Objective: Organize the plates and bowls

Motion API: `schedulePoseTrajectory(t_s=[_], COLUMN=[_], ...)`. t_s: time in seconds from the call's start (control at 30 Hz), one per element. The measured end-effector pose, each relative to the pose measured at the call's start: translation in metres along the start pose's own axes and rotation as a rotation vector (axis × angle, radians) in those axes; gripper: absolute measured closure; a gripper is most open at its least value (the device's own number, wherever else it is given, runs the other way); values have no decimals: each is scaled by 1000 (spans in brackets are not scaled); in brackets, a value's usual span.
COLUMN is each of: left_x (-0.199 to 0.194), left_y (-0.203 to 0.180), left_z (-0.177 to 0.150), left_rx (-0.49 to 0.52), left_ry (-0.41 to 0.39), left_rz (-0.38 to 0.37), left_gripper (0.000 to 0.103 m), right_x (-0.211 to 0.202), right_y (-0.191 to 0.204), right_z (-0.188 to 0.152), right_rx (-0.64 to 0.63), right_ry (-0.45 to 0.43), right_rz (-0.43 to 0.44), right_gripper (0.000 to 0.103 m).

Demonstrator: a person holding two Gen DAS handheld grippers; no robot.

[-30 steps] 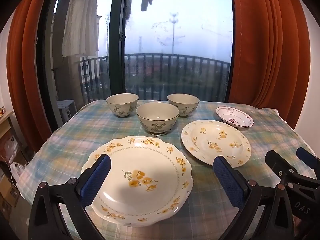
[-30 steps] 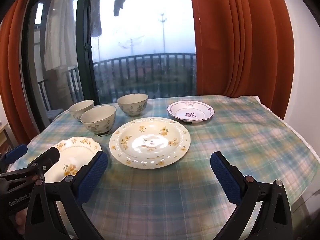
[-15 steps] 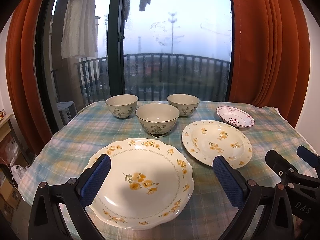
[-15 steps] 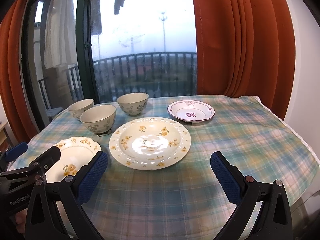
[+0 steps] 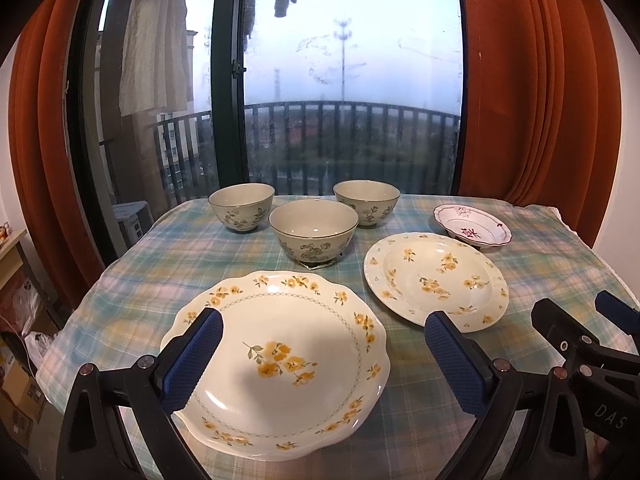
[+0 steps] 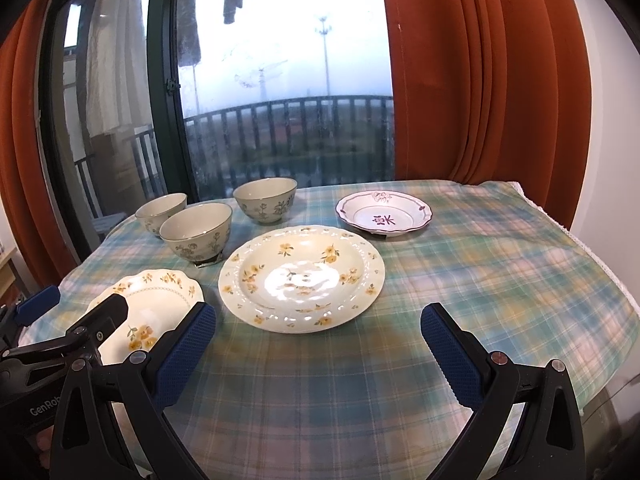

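A scalloped plate with yellow flowers (image 5: 280,360) (image 6: 154,300) lies at the near left of the plaid table. My left gripper (image 5: 324,356) hovers open over it, holding nothing. A round yellow-flowered deep plate (image 5: 436,280) (image 6: 302,280) lies to its right. A small red-trimmed dish (image 5: 472,226) (image 6: 384,212) sits behind that. Three floral bowls stand at the back: left (image 5: 242,208) (image 6: 160,210), middle (image 5: 313,230) (image 6: 196,234), right (image 5: 366,204) (image 6: 265,200). My right gripper (image 6: 318,354) is open above bare cloth in front of the round plate.
The table (image 6: 500,280) wears a green plaid cloth and drops off at the right and near edges. Orange curtains (image 6: 472,72) and a glass balcony door (image 5: 340,80) stand behind it. Boxes and a shelf (image 5: 12,264) sit low at the left.
Both grippers have barely shifted; the left wrist view has drifted slightly, so the plates sit a touch further right and lower. Nothing was taken hold of or moved.
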State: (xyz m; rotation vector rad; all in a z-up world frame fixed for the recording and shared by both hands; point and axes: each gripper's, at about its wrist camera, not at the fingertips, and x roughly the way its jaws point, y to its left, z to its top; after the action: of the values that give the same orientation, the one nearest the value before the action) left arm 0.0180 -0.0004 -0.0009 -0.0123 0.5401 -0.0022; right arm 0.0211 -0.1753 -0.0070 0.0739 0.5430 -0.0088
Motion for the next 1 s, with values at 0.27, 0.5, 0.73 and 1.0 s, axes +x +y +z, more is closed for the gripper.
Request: schedulePoseTrajectory(t_s=[0.27, 0.5, 0.73, 1.0], left_x=[0, 0, 0, 1], left_y=[0, 1, 1, 3], left_z=[0, -1, -1, 1], left_rx=[-2, -6, -6, -1], left_ry=[-3, -4, -4, 6], left_rz=[5, 6, 6, 13], left_gripper=[2, 2, 2, 2], right_x=[0, 0, 0, 0], right_y=[1, 2, 2, 3], right_z=[0, 0, 0, -1], right_rx=[3, 3, 3, 4], right_ry=[3, 1, 2, 6], right_rz=[5, 9, 9, 6], right_gripper=[0, 0, 0, 0])
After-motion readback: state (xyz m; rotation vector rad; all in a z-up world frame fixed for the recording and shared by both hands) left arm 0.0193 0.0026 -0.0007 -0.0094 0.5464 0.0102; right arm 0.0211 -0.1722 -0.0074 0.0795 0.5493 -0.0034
